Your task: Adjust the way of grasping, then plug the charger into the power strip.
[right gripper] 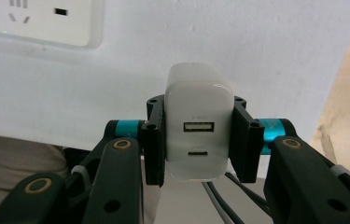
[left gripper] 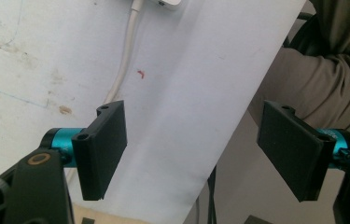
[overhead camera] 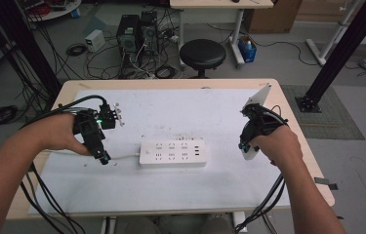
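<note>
R gripper (right gripper: 199,140) is clamped on a white USB charger block (right gripper: 199,126), jaws pressing its two flat side faces, w/ the USB-A and USB-C ports facing the gripper's camera. So the plug end prob. points away, toward the table; can't see the prongs. In the high view the charger (overhead camera: 250,152) shows as a white bit at the tip of that gripper (overhead camera: 247,146), hanging above the white mat, well to the right of the white power strip (overhead camera: 172,153).

Handling, my guess: small, light, hard plastic shell, rigid, not fragile, but glossy w/ rounded corners, so it could slip or twist if pushed hard into a socket. The flat sides are the right place to hold, and that's where it's held, roughly mid-body.

Strip lies flat mid-table, sockets up; in the right gripper view a corner of it (right gripper: 37,21) sits up-left of the charger, not under it yet.

L gripper (overhead camera: 103,157) is spread wide w/ nothing between the pads, hovering just left of the strip near its white cord (left gripper: 125,60). Likely there to steady the strip.
</note>
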Available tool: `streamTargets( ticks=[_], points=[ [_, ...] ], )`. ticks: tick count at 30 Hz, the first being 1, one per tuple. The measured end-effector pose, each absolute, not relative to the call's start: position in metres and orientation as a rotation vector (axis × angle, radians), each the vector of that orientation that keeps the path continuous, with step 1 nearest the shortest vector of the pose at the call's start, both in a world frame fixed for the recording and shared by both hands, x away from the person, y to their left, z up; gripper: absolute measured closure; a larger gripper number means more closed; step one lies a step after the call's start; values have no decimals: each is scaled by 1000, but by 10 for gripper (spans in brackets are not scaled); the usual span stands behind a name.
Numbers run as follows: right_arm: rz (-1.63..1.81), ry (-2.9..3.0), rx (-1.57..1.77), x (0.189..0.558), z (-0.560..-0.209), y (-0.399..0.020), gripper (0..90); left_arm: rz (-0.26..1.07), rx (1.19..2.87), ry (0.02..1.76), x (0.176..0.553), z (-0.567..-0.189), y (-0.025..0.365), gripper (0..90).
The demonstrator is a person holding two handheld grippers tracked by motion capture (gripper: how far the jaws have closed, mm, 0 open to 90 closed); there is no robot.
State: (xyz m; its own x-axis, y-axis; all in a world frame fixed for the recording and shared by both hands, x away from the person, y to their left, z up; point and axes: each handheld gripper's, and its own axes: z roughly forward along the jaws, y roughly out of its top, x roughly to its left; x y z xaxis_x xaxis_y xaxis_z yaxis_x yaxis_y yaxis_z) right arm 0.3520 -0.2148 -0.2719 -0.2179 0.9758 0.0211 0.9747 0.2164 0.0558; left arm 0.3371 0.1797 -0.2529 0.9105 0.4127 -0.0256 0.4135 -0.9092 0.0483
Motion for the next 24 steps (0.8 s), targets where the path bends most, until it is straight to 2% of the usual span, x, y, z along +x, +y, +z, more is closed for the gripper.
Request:
streamTargets(
  ticks=[6, 13, 24],
  points=[
    [80, 2514, 1853, 353, -267, -215, 618, -30, 3022, 629, 335, -254, 179, 244],
    [86, 2707, 1564, 360, -260, -207, 618, -41, 3024, 610, 336, -258, 181, 244],
    [31, 2943, 965, 372, -268, -149, 620, -46, 3039, 555, 337, -264, 172, 244]
  ],
)
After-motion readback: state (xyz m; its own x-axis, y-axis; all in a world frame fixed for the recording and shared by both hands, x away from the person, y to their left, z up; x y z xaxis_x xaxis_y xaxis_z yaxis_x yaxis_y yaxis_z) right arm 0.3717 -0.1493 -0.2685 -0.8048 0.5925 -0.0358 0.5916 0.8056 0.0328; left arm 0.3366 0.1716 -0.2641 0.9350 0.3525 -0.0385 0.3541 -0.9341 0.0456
